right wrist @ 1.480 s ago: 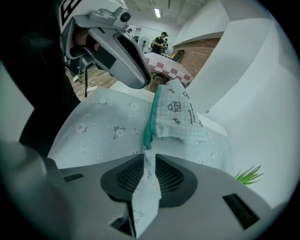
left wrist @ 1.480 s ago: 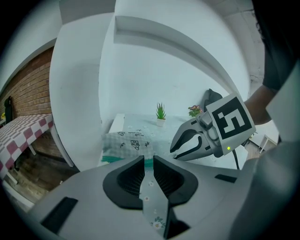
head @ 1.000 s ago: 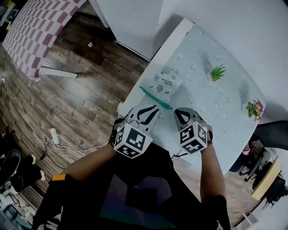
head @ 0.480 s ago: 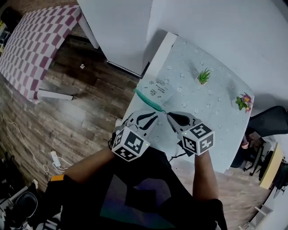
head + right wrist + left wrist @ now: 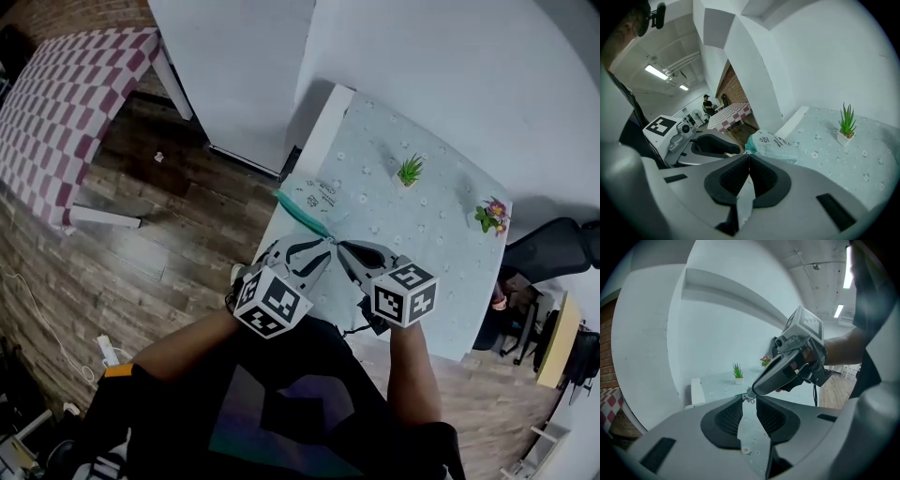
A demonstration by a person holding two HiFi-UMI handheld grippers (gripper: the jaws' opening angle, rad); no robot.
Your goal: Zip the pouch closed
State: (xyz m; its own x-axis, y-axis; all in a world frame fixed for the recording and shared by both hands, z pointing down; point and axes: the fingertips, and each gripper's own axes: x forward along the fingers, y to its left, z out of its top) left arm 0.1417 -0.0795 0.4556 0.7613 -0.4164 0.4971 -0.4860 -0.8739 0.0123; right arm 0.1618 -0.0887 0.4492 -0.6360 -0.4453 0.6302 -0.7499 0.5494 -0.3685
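The pouch [image 5: 307,199] lies on the desk [image 5: 431,234], near its left edge, just above the middle of the head view. Our two grippers meet at its near end. The right gripper [image 5: 342,247] has its jaws pressed together at the little zip pull [image 5: 749,397]. The left gripper [image 5: 323,246] has its jaws a little apart, with the pull at their tips.
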